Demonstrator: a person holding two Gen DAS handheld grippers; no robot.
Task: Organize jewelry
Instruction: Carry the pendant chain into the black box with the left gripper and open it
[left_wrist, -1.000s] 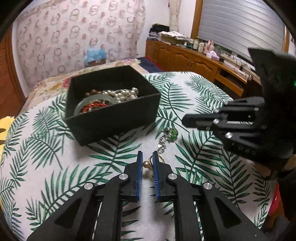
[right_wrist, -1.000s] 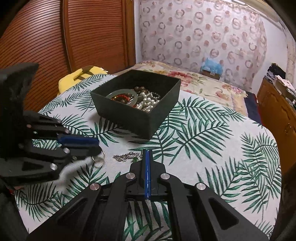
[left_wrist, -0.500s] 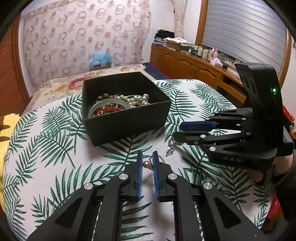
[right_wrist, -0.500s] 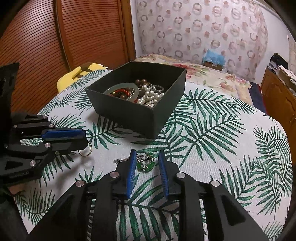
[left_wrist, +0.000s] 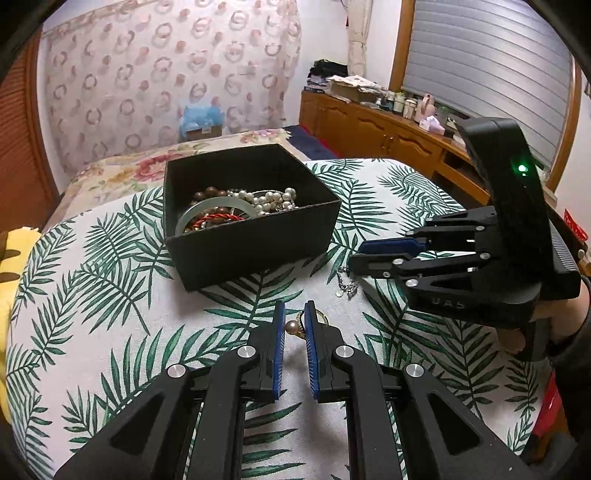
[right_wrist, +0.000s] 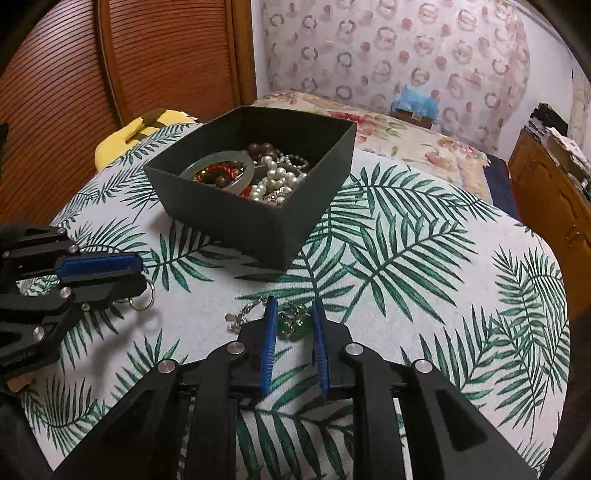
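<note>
Right wrist view: my right gripper (right_wrist: 292, 325) gaped around the green pendant (right_wrist: 293, 322); closing squarely mattered, while my left gripper (left_wrist: 294, 326) pinched the ring (left_wrist: 300, 325).

Ring-patterned curtain (left_wrist: 166, 85), slatted wooden doors (right_wrist: 147, 62), floral bed (right_wrist: 406, 136), wooden cabinets (left_wrist: 373, 134), shuttered window (left_wrist: 487, 70).

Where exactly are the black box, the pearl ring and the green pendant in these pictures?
black box (left_wrist: 255, 247), left wrist view, on its front outer wall.
pearl ring (left_wrist: 291, 327), left wrist view, on the pearl between the blue pads.
green pendant (right_wrist: 291, 323), right wrist view, on the green stone.
</note>
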